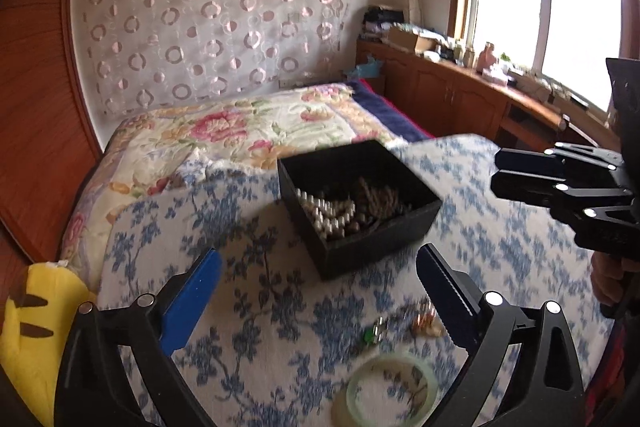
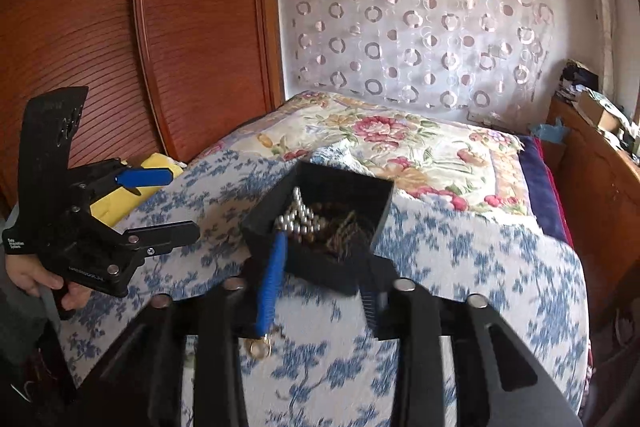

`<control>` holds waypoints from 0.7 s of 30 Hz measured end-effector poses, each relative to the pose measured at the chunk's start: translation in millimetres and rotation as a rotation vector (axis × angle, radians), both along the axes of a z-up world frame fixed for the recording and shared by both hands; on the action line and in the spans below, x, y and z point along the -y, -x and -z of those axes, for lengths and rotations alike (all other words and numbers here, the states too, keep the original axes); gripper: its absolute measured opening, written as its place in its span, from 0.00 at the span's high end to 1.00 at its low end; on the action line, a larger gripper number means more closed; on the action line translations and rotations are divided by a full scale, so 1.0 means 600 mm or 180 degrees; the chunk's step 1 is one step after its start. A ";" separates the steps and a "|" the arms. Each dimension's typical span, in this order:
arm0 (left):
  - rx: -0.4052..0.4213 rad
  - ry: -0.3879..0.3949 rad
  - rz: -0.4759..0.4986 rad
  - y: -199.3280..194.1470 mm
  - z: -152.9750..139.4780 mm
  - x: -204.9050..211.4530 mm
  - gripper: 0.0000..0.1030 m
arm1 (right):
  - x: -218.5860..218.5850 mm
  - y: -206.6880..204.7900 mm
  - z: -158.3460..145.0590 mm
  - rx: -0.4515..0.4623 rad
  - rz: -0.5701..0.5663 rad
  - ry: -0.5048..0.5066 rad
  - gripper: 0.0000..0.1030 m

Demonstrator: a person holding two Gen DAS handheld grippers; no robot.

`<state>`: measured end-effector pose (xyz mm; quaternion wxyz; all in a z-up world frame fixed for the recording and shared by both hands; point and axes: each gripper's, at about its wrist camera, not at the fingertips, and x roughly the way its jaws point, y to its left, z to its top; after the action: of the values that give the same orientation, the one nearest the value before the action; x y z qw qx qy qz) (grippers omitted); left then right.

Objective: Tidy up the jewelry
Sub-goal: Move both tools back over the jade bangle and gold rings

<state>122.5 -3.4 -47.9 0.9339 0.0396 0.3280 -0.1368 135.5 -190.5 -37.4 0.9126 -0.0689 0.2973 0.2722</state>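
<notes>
On a bed spread with a blue-and-white floral cloth (image 1: 256, 291) sits a square black open box (image 1: 404, 239), holding a silver bead strand (image 1: 328, 215) and a tangle of brownish chains (image 2: 340, 227). The left gripper (image 1: 316, 291) has its jaws wide apart with nothing between them — loose small trinkets (image 1: 404, 325) and a pale green bangle (image 1: 390, 393) lie on the cloth just below. The right gripper (image 2: 320, 283) stands partly parted and empty, close against the box's near wall.

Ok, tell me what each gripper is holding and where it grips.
Nothing is held. The left gripper is open over the bedspread; the right gripper is open, with the black box beyond it.
</notes>
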 end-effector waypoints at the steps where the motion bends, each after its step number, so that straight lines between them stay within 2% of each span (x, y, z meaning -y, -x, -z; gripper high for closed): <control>1: -0.0040 -0.0009 0.0011 0.005 0.008 -0.001 0.08 | 0.001 0.008 0.007 -0.0022 0.0010 0.0005 0.63; 12: -0.0372 -0.0044 0.0071 0.061 0.089 0.001 0.08 | 0.017 0.048 0.066 -0.0241 0.0098 0.0027 0.63; 21: -0.0516 -0.0072 0.0219 0.083 0.109 0.024 0.08 | 0.018 0.063 0.104 -0.0364 0.0110 0.0030 0.63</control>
<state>73.0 -17.8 -113.6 0.8985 0.0502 0.4025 -0.1678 97.4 -201.1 -99.9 0.8983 -0.0524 0.3514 0.2585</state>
